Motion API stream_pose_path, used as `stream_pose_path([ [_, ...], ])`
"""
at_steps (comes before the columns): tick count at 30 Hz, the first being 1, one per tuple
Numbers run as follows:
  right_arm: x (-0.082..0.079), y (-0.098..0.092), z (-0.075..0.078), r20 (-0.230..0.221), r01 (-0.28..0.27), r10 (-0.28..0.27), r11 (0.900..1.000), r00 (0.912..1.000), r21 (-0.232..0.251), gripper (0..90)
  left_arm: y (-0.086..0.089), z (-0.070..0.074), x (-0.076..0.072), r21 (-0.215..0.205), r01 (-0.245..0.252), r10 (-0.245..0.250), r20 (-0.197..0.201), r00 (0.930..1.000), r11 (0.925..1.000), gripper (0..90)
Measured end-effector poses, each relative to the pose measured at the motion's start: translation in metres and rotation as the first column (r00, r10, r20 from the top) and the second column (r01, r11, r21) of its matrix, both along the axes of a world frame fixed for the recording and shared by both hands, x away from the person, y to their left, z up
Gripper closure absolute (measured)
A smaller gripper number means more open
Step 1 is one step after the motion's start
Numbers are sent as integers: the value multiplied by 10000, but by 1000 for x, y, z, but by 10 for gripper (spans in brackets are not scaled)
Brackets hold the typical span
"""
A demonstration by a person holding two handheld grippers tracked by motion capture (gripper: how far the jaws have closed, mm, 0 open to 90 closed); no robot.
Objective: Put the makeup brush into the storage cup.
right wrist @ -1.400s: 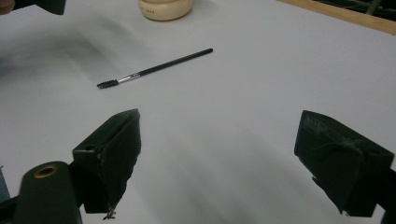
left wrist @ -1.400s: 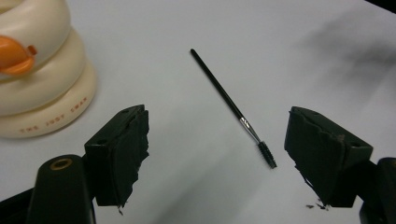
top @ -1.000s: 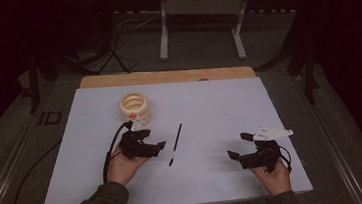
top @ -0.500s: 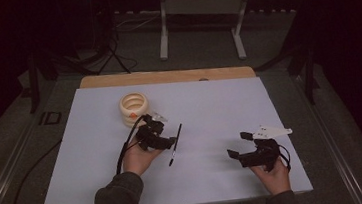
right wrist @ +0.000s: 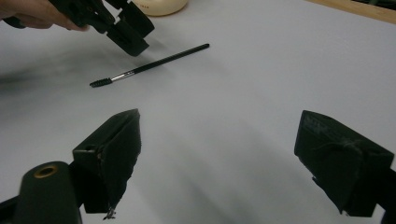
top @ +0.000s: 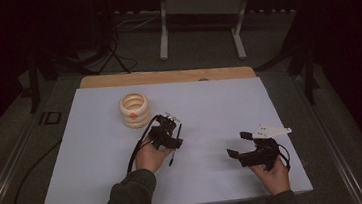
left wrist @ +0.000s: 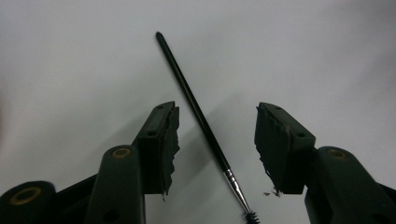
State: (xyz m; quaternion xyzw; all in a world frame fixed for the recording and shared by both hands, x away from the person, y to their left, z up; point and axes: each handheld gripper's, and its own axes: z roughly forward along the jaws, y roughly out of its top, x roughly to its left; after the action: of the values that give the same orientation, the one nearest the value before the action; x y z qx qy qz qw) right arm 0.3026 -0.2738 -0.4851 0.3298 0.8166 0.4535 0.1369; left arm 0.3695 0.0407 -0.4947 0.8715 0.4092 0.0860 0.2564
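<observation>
Now your left tool (left wrist: 215, 140) straddles the thin black brush with the metal ferrule and small dark bristle tip (left wrist: 196, 109); its jaws have just been closing and stand half open, pads clear of the handle on both sides. That brush lies flat on the white surface (top: 99, 165). Your right tool (top: 237, 146) rests wide open, holding nothing, well apart. Beyond the left tool stands a cream ribbed ring-shaped pot (top: 135, 109); its contents cannot be made out.

Thin black brush (left wrist: 198, 112), silver ferrule, small dark bristle head. Lies flat on the white table (top: 99, 160), mid-surface, handle pointing toward far edge, bristles toward near edge.
</observation>
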Motion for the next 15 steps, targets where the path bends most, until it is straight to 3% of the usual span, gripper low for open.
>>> stream_pose_path([
  [15,1,1,-1,-34,10,-10,10000,10000,-10,145,-14,-16,5,717,-542,595,-736,9955,9960,607],
])
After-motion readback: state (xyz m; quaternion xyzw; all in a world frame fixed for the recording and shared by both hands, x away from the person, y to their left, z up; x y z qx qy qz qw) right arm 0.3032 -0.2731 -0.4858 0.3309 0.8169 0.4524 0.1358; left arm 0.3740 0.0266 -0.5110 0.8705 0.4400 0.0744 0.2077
